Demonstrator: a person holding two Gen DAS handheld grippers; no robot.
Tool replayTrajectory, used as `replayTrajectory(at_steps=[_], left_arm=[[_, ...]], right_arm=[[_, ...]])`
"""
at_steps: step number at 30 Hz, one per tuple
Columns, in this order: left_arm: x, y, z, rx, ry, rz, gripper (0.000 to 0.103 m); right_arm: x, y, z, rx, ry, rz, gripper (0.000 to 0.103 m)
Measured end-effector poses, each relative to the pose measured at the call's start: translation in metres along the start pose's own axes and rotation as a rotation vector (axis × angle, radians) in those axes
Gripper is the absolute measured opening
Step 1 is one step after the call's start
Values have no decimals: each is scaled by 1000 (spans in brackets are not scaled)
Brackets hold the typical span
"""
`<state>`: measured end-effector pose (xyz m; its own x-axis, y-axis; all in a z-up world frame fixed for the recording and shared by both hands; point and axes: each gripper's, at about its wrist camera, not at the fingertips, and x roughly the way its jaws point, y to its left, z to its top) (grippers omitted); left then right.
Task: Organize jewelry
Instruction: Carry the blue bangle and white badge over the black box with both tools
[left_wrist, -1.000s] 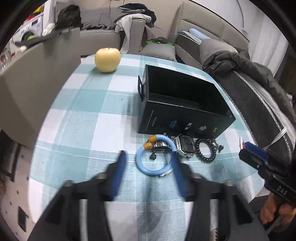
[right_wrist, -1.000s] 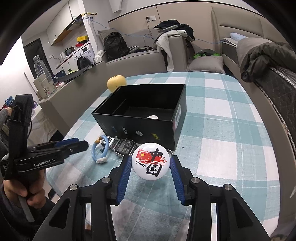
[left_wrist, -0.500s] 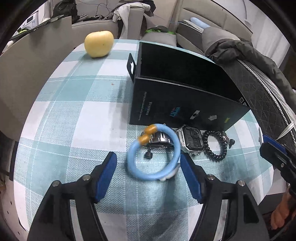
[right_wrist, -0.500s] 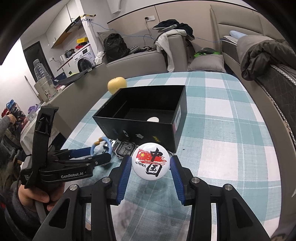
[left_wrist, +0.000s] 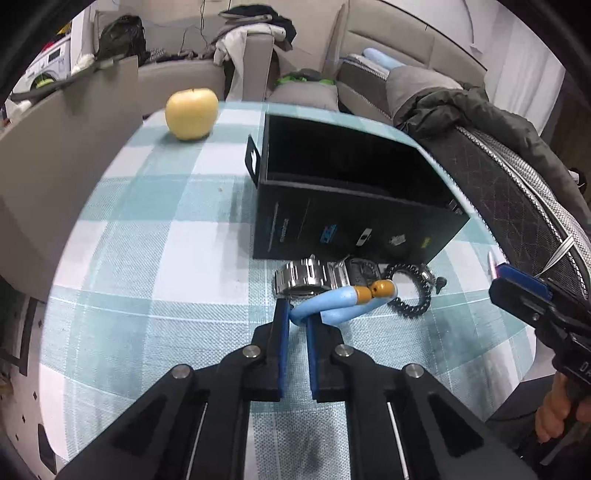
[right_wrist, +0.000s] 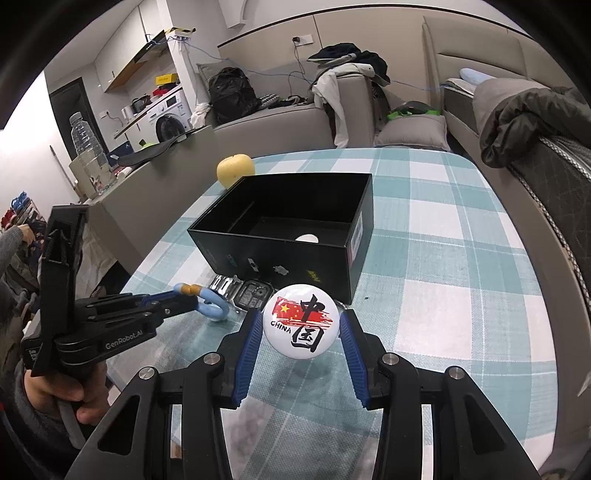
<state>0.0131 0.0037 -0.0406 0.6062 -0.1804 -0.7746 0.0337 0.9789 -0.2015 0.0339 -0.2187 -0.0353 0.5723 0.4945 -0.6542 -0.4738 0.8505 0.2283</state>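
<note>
My left gripper is shut on the light blue bracelet with amber beads, squeezing its near side just above the checked cloth; it also shows in the right wrist view. A steel watch and a black bead bracelet lie beside it, in front of the open black box. My right gripper is shut on a round white "CHINA" badge, held above the table before the box. A white round item lies inside the box.
A yellow apple sits at the table's far left edge. The table with the teal checked cloth has a grey chair back on its left. A sofa with a dark jacket runs along the right.
My left gripper has closed on the blue bracelet, deforming it and tipping it up off the cloth. My right gripper has held the badge almost still.
</note>
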Motion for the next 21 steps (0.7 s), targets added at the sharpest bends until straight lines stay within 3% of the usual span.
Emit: replayTrajectory(at_steps=[11,21], left_arm=[[-40,-4,15,5,-141,-33,4],[-59,-8,43,40,-224,-36,4]], right_arm=[[-16,4,16,-22,-54,17,42],[-39,15,53,-55,-97,80,42]])
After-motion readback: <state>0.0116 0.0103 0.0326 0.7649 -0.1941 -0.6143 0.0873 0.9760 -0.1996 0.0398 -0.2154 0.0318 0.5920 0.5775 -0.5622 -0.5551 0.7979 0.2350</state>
